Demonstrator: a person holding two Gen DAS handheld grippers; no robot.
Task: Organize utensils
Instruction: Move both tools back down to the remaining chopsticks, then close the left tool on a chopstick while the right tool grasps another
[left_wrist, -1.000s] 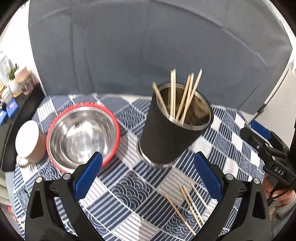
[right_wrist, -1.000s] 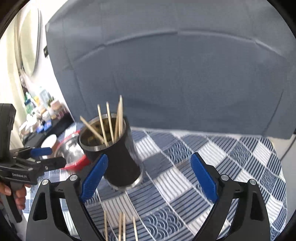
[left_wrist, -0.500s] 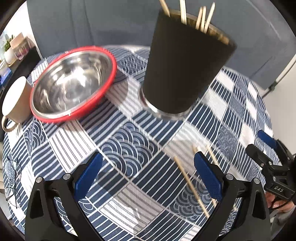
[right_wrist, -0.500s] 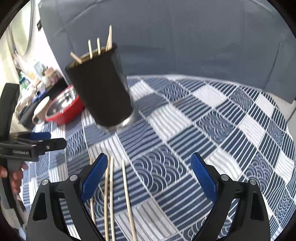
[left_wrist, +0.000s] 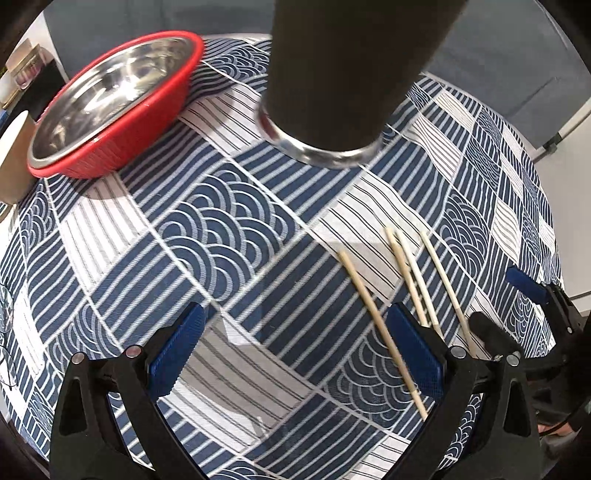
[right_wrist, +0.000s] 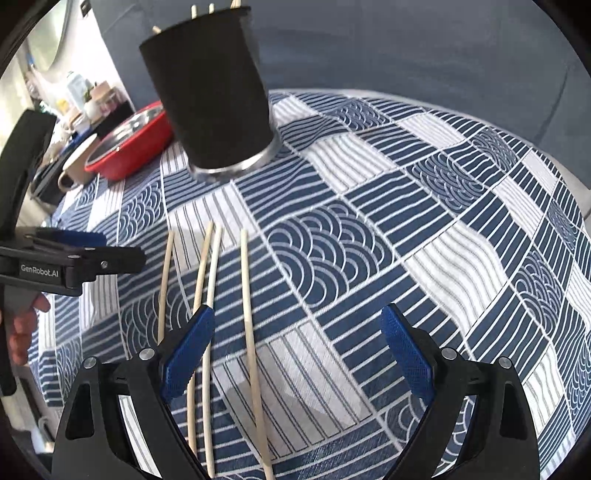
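Several loose wooden chopsticks (left_wrist: 382, 325) (right_wrist: 248, 306) lie side by side on the blue and white patterned tablecloth (left_wrist: 221, 236) (right_wrist: 369, 229). A black cup with a steel base (left_wrist: 343, 81) (right_wrist: 210, 96) stands behind them, and chopstick tips poke out of its top in the right wrist view. My left gripper (left_wrist: 295, 354) is open, low over the cloth just left of the chopsticks. My right gripper (right_wrist: 297, 354) is open too, with one chopstick running between its fingers and the others under its left finger. Neither gripper holds anything.
A red bowl with a steel inside (left_wrist: 110, 107) (right_wrist: 129, 144) sits left of the cup, and a beige mug (left_wrist: 13, 155) (right_wrist: 75, 166) beside it. Each gripper shows in the other's view, with a hand (right_wrist: 22, 332) on the left one. A grey backdrop rises behind the table.
Both grippers have dropped down and moved in toward the loose chopsticks on the cloth. The cup now fills the top of the views. Both stay open.
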